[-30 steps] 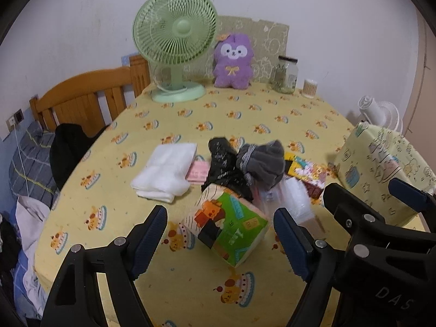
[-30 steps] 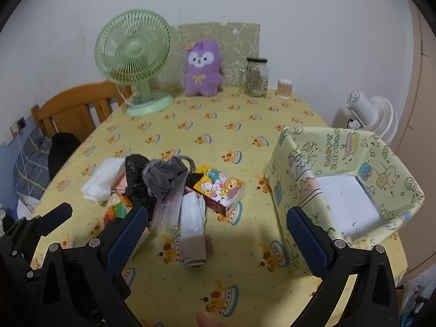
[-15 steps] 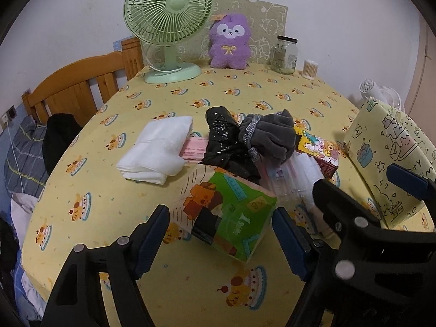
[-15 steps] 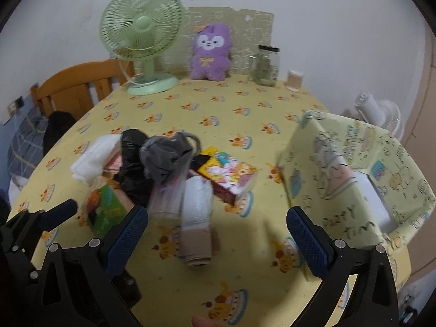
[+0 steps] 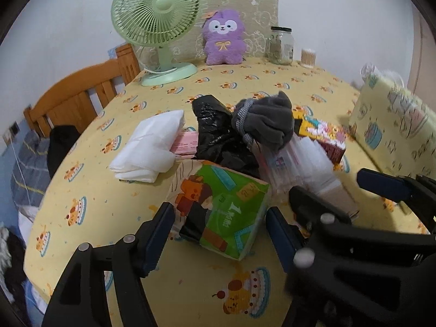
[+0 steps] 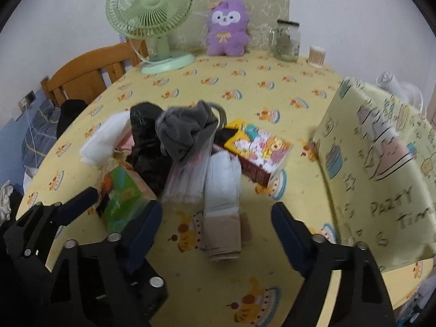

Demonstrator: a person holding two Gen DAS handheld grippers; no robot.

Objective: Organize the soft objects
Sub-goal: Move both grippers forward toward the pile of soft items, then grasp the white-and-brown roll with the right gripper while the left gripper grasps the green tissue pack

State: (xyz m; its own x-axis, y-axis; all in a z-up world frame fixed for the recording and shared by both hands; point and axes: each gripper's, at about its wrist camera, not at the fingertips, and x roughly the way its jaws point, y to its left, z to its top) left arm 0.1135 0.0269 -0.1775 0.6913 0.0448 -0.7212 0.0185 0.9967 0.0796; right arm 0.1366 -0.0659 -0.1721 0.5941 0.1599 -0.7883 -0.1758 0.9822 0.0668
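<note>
Clutter sits heaped in the middle of the yellow cake-print tablecloth point(image 5: 152, 190): a folded white cloth point(image 5: 148, 150), a crumpled black plastic bag point(image 5: 218, 139), a bundled grey knit garment point(image 5: 268, 121), a clear plastic pouch point(image 6: 188, 178), a rolled white-and-beige cloth point(image 6: 222, 204) and a colourful cartoon-print box point(image 6: 259, 150). Nearest to us lies a green plastic-wrapped tissue pack point(image 5: 226, 207), resting on the cloth against the black bag. Our left gripper point(image 5: 219, 227) has its fingers spread wide to either side of that pack's near end, not touching it. Our right gripper point(image 6: 215, 226) is likewise spread wide, with the beige end of the rolled cloth lying between its fingers but free of them. A yellow patterned fabric bin point(image 6: 381, 169) stands at the right edge of the table. Against the far wall we see a green desk fan point(image 5: 156, 24), a purple plush toy point(image 5: 223, 38) and a glass jar point(image 5: 282, 45).
</note>
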